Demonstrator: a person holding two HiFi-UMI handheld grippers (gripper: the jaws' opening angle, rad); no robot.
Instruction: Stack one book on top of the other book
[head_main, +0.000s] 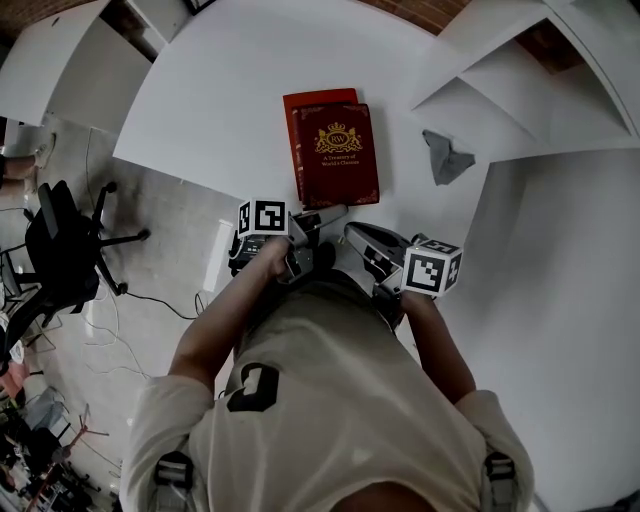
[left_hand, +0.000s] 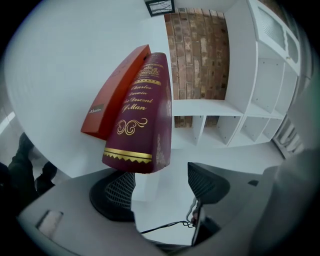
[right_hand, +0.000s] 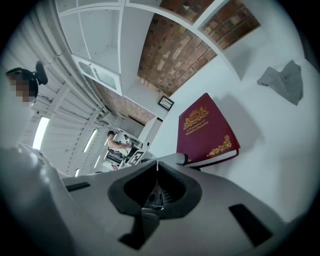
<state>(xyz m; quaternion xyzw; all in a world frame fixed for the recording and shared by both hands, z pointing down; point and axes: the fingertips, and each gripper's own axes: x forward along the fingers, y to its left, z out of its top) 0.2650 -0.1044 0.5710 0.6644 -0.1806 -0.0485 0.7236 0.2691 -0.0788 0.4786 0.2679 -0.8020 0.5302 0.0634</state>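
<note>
A maroon book (head_main: 338, 155) with gold print lies on top of a red book (head_main: 318, 97) on the white table (head_main: 220, 90); only the red book's far and left edges show. Both grippers hang near the table's front edge, short of the books. My left gripper (head_main: 328, 214) is open, nothing between its jaws, and the left gripper view faces the maroon book's spine (left_hand: 142, 115) and the red book (left_hand: 112, 97). My right gripper (head_main: 352, 232) is shut, its tips (right_hand: 156, 164) meeting on nothing. The maroon cover (right_hand: 205, 127) lies just beyond them.
A crumpled grey cloth (head_main: 445, 157) lies on the table right of the books. White shelf units (head_main: 520, 70) stand at the back right. A black office chair (head_main: 60, 245) stands on the floor at the left, beyond the table's curved edge.
</note>
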